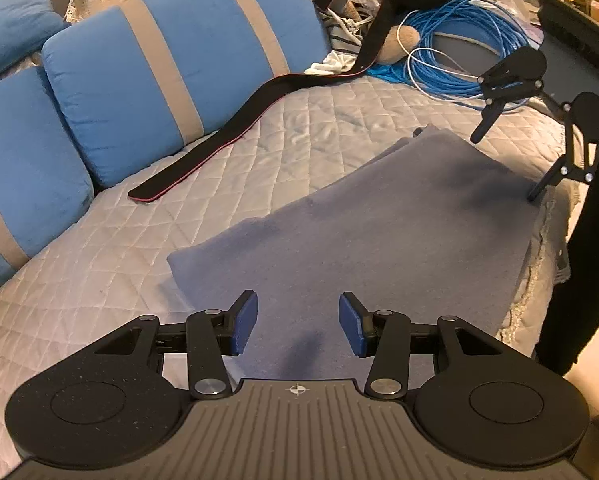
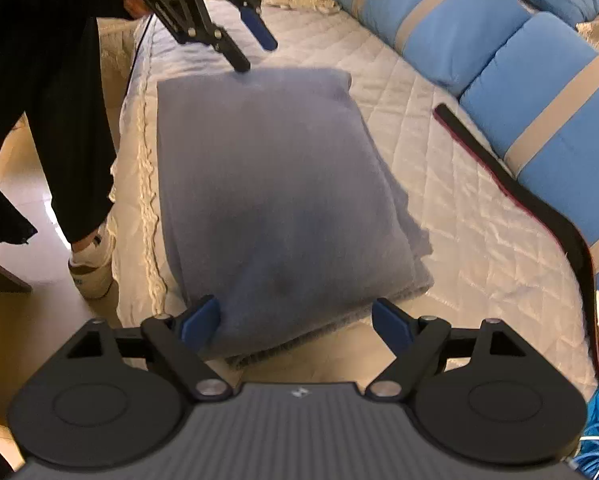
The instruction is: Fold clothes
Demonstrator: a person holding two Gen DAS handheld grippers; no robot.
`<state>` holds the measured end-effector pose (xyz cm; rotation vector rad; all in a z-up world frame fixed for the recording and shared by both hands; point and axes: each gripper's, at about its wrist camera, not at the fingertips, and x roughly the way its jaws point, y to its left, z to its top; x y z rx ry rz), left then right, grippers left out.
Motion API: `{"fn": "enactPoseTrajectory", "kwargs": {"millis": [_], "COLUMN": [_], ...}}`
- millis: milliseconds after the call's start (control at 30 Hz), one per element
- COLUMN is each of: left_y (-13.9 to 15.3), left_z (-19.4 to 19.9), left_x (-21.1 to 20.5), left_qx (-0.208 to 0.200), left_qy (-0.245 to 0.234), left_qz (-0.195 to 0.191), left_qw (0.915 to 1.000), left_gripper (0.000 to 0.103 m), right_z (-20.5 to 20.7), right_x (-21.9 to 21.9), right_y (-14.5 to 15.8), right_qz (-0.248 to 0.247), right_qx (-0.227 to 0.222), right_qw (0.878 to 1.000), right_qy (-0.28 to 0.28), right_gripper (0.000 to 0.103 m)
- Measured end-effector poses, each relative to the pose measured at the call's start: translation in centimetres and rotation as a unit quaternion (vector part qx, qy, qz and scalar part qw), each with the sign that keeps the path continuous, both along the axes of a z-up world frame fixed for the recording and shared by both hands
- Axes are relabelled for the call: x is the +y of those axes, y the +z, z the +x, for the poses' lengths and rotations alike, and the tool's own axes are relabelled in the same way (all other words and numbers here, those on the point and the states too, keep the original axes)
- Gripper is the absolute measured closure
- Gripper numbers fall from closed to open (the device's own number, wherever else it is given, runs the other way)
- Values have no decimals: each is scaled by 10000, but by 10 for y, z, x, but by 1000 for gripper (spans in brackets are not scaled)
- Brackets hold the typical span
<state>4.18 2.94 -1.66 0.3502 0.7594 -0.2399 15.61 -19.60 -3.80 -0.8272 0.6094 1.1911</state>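
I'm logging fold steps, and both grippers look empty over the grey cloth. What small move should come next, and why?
Probably lower the right gripper onto the near edge of the folded grey cloth and close on it. Its jaws are open and straddle that edge, where stacked layers show. The left gripper is open too, over the opposite end, so neither holds the cloth for another fold.

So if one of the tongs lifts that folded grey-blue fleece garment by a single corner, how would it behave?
The folded grey-blue fleece garment would probably droop and unfold: its stacked layers lie loose at the edge. It looks soft and fairly light. On the shiny quilted bedcover it might slide when pushed.
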Motion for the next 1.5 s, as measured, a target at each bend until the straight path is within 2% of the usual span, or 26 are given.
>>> {"fn": "enactPoseTrajectory", "kwargs": {"millis": [167,267,367,467,600,733,767,833,900,967,1033,1100,1167,1300,1433,1500], "left_y": [-1,-3,-3,-2,0,4,5,6,5,-2,-12,-22,-30,-53,-60,-61], "left_z": [1,2,2,2,6,11,12,15,20,25,31,34,35,40,41,41], "left_x": [-3,-4,-5,-2,6,23,29,44,64,87,105,117,125,135,131,131], "left_qx": [18,42,33,16,-23,-57,-63,-4,222,589,979,1272,1440,2031,2092,2101], "left_qy": [-30,-18,-5,34,187,558,707,1011,1361,1713,1928,2059,2174,2126,2057,2078], "left_qz": [43,84,97,79,23,-189,-315,-707,-1317,-2138,-2815,-3218,-3482,-4204,-4347,-4463], "left_qw": [10000,10000,9999,10000,9998,9982,9970,9924,9816,9599,9349,9153,9004,8584,8514,8447], "left_gripper": [59,59,59,58,58,56,51,48,47,47,47,47,47,46,33,27], "right_z": [5,13,21,28,37,42,42,43,48,56,70,82,92,109,119,125], "right_x": [0,6,17,24,24,19,17,13,10,5,2,-2,-8,-23,-33,-36], "right_y": [13,17,8,-6,-13,-9,-6,2,9,13,14,12,11,10,3,-5], "right_qz": [621,998,912,647,646,765,852,1042,1186,1346,1461,1482,1541,1833,2009,1951], "right_qx": [3,305,535,540,767,947,980,1006,928,970,1056,1143,1299,2047,2873,3323], "right_qw": [9980,9943,9939,9955,9922,9876,9865,9840,9801,9714,9563,9418,9262,8945,8613,8437], "right_qy": [-140,-222,-310,-437,-746,-989,-997,-1042,-1293,-1700,-2304,-2794,-3186,-3526,-3679,-3738], "right_gripper": [15,15,14,12,1,1,1,0,0,0,0,0,0,0,0,0]}}
